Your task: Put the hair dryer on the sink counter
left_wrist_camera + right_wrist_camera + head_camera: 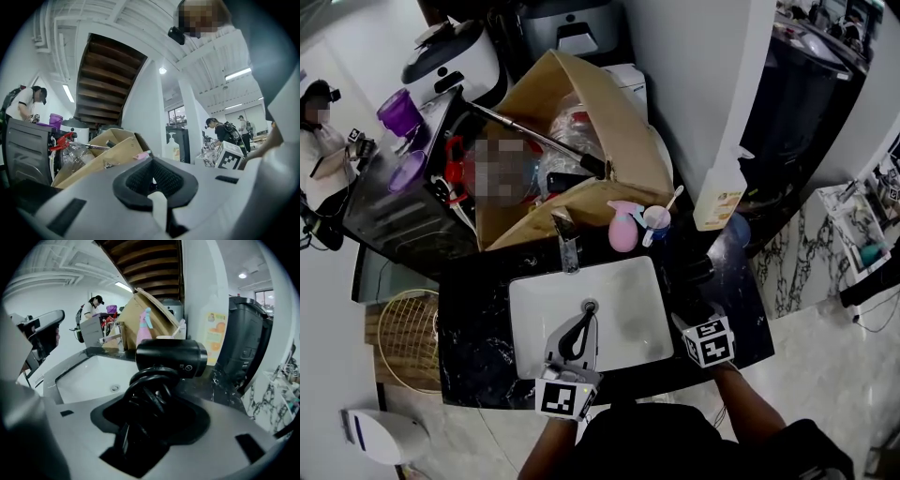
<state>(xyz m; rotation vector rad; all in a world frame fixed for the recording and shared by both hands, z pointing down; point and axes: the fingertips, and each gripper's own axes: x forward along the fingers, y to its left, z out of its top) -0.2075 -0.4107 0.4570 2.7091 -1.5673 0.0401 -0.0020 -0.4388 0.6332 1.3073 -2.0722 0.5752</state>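
Evidently only the right gripper view shows the right gripper [155, 391] clamped on the hair dryer [171, 357], over the counter [220, 386] beside the sink [630, 314]; from overhead it is lost against black stone. Left gripper [583, 323]: closed, empty.

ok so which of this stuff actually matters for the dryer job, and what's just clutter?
In the job: hair dryer, held in the right gripper; black sink counter.
Lying about: cardboard box, pink spray bottle, cup, soap bottle, faucet, wicker basket.
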